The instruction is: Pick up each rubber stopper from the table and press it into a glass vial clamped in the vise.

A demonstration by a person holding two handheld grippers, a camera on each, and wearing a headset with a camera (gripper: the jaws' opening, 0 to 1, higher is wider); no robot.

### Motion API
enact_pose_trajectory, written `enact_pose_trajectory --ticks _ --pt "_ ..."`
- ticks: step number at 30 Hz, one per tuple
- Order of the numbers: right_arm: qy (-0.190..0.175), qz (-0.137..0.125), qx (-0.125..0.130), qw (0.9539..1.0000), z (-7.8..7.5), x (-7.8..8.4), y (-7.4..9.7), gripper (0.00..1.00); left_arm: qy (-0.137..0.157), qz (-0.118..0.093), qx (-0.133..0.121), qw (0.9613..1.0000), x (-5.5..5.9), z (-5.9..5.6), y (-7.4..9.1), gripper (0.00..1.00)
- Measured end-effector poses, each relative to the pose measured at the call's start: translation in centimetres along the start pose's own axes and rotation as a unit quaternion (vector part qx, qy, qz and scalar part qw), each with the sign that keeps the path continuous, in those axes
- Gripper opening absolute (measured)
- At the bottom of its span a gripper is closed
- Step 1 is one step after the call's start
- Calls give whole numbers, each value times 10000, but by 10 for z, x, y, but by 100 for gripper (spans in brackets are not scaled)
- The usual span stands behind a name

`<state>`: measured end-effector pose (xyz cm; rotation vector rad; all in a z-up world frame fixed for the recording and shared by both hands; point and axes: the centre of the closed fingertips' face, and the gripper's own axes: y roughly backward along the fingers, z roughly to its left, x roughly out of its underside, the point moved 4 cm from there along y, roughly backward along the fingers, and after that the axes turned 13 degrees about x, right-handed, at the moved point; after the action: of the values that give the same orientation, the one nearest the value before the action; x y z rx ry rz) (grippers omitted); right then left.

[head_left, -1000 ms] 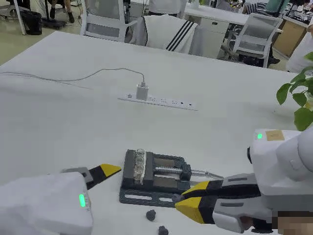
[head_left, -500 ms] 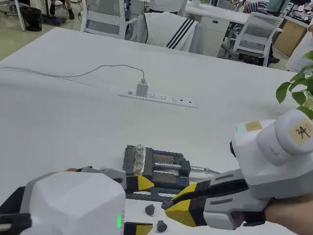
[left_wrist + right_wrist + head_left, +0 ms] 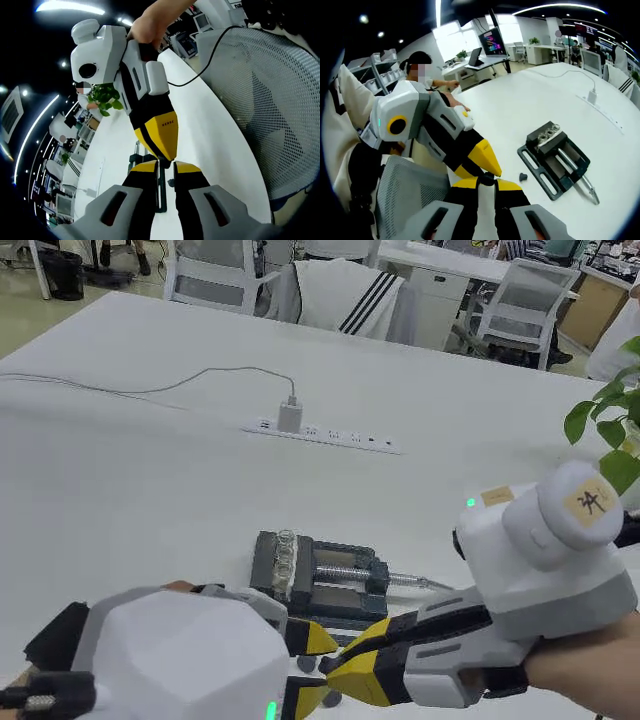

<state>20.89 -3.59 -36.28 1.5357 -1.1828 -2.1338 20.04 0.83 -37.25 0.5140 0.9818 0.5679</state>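
Rubber stopper (image 3: pixel 523 177): small, dark grey, stubby plug. It lies on the white table (image 3: pixel 530 105) at 8 o'clock of the vise (image 3: pixel 555 155), just apart from it. My left tongs (image 3: pixel 166 167): narrow gap. My right tongs (image 3: pixel 486 184): narrow; whether they hold anything, cannot tell. Tan sticker (image 3: pixel 590 502) on right tongs, handwritten mark, not legible.

Bare tabletop (image 3: pixel 150 470) beside and beyond the vise (image 3: pixel 335 575); power strip (image 3: pixel 330 437) farther back.

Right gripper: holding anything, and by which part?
Cannot tell. Right gripper and left gripper meet tip to tip, hiding the gap; one stopper lies loose beside the vise.
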Motion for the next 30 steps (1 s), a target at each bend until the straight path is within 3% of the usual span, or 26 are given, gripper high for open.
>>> enact_pose_trajectory --ticks 11,21,23,26,30 --pt "15 44 -14 10000 -1 3 -1 7 -29 -3 33 10000 -1 -1 -2 5" --pt "119 36 -63 9999 -2 8 -4 8 277 -163 71 9995 1 -4 -5 4" --pt "229 102 33 9997 -4 10 -4 12 360 -192 106 9991 2 -5 -6 4" --pt "497 124 187 9985 -9 14 -5 31 529 -248 80 9983 4 -4 -6 5" --pt "614 -52 292 9977 -13 11 1 30 905 -355 35 9953 11 -3 -4 5"
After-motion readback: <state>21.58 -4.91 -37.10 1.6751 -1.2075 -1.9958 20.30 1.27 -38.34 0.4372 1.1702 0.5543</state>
